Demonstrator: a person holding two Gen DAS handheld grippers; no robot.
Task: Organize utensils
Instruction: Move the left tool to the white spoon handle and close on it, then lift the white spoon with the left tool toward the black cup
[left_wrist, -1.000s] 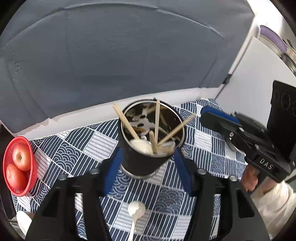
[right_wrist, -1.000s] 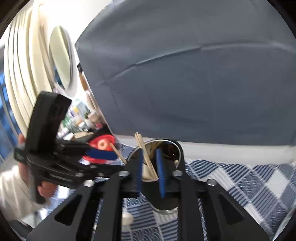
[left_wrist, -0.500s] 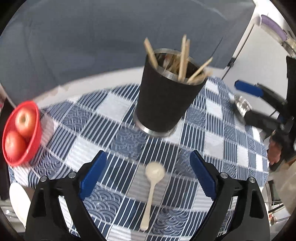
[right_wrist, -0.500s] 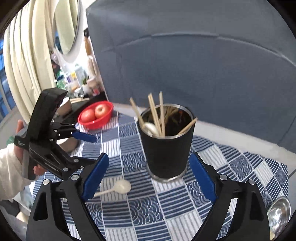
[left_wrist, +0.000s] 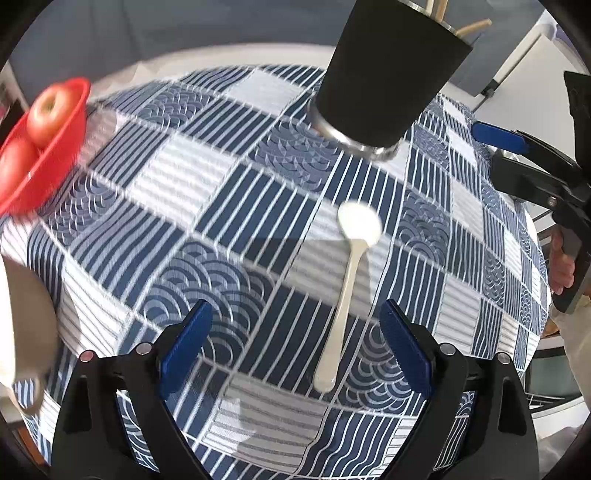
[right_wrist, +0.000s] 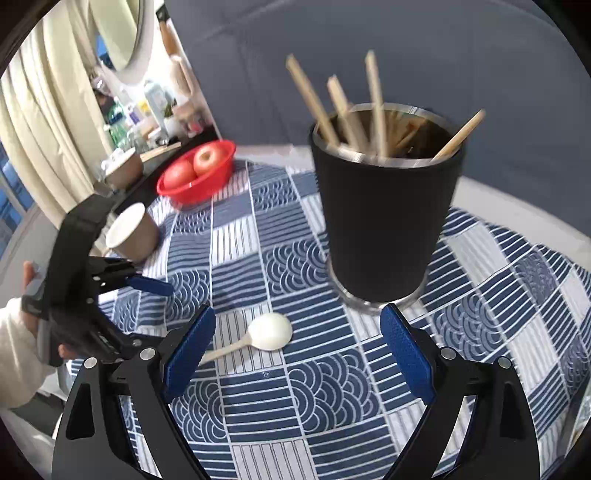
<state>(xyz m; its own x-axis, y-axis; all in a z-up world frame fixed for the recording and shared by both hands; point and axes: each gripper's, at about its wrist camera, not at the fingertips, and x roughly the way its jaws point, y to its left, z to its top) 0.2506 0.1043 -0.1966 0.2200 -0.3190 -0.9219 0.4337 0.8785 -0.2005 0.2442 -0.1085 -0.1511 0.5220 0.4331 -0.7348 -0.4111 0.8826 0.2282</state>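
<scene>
A white spoon (left_wrist: 347, 280) lies on the blue patterned tablecloth (left_wrist: 207, 206), bowl toward the black utensil cup (left_wrist: 388, 70). My left gripper (left_wrist: 295, 343) is open and empty, low over the cloth, with the spoon's handle between its fingers toward the right one. In the right wrist view the spoon (right_wrist: 266, 334) lies left of centre, its handle passing behind the left finger. My right gripper (right_wrist: 297, 350) is open and empty, in front of the cup (right_wrist: 384, 218), which holds several wooden chopsticks (right_wrist: 375, 99).
A red bowl (right_wrist: 199, 184) with two apples (right_wrist: 207, 158) sits at the table's far left, also in the left wrist view (left_wrist: 40, 147). A brown paper cup (right_wrist: 133, 230) stands near it. A grey backdrop lies behind the table.
Both grippers have drawn back from the cup, opened wide and come down toward the cloth. The left gripper now straddles the spoon's handle.
</scene>
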